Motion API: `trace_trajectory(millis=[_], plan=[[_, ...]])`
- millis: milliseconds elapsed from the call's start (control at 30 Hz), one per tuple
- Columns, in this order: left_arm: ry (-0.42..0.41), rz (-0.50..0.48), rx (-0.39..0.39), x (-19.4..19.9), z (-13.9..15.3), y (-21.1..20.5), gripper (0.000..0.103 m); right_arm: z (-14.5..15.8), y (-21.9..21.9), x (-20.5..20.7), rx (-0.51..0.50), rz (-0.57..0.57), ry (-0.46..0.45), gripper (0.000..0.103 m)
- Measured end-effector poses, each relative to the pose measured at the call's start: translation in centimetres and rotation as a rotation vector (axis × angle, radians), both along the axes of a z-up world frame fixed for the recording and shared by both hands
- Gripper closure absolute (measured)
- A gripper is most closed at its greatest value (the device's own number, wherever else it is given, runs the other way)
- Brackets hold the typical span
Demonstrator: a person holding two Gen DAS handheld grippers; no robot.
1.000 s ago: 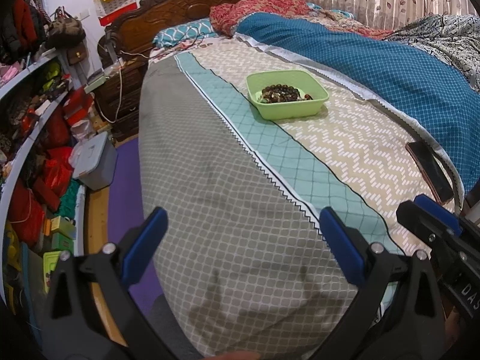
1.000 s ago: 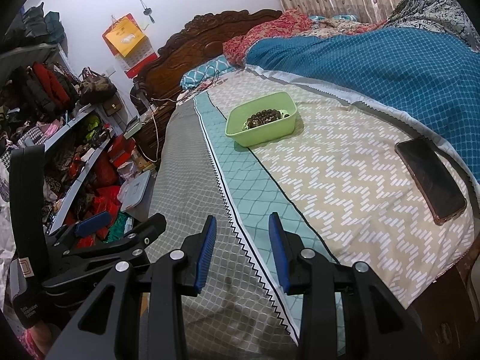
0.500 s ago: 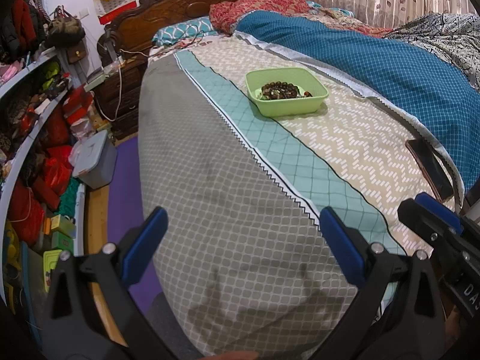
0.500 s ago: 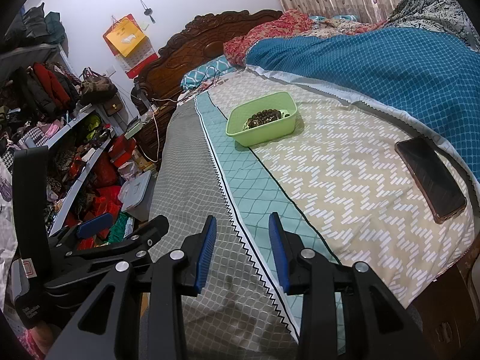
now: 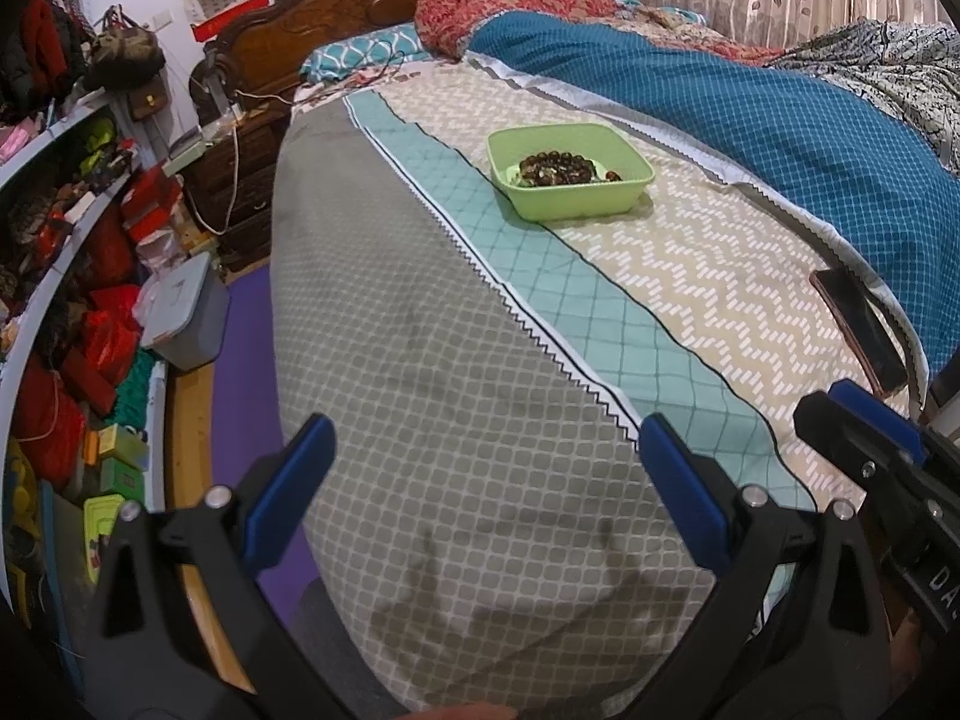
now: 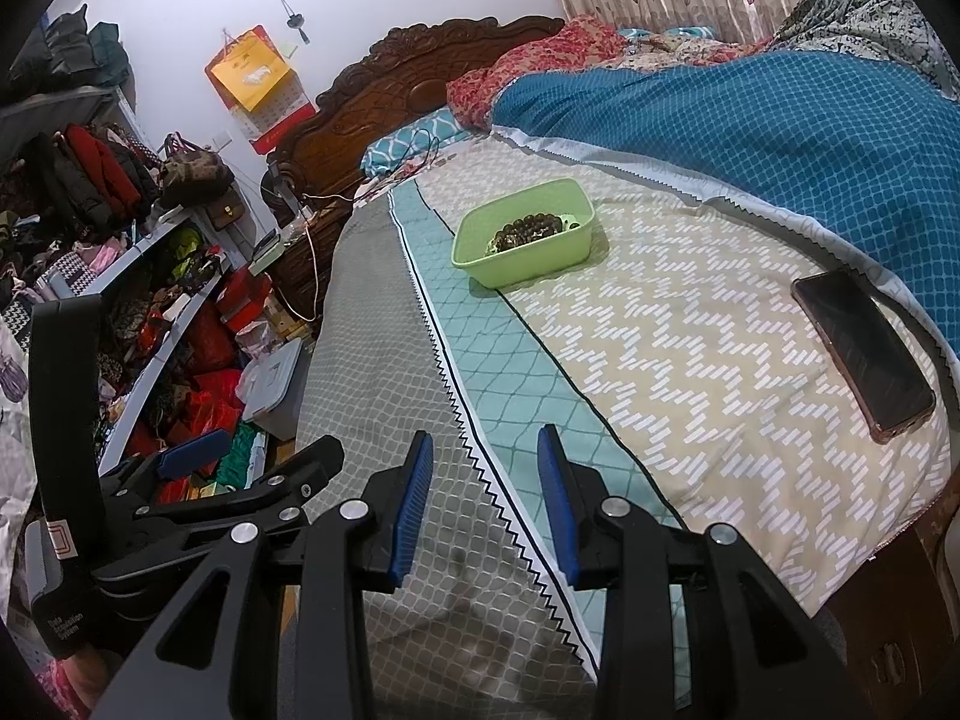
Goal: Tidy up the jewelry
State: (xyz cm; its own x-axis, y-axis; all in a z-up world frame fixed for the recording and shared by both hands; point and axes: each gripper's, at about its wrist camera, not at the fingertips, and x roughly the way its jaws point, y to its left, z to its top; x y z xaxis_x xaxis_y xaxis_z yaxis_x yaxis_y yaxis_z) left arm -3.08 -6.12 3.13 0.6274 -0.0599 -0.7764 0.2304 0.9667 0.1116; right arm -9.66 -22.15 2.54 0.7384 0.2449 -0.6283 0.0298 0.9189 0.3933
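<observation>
The left claw [image 5: 486,480] hung wide open and empty above the near end of the bed [image 5: 456,420]. Beside it, the right claw [image 6: 485,501] stood part open with a narrower gap, holding nothing. Well ahead, dark beads [image 5: 555,168] lay in a green tub [image 5: 576,204] on the bedspread. A phone [image 6: 864,351] rested near the blue quilt [image 6: 750,126].

A tray [image 6: 543,252] sits on the bed [image 6: 690,360], toward the headboard [image 6: 414,66]. Beads [image 6: 528,227] lie in the tray; further small items beside them cannot be identified. A phone [image 6: 861,348] lies on the bed nearer the foot, right of the tray. Shelves [image 6: 150,312] stand left of the bed, with a lidded box [image 6: 276,387] on the floor between.
</observation>
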Motion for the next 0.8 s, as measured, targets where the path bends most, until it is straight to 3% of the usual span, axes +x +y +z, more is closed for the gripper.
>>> trace_trajectory(millis=[167,800], plan=[[0.011,-0.022,-0.041,-0.09,-0.39,0.12,0.006,-0.26,0.01,0.11,0.001,0.002,0.007,0.094],[0.043,0.002,-0.018,0.45,-0.65,0.00,0.006,-0.49,-0.34,0.30,0.001,0.002,0.011,0.094]])
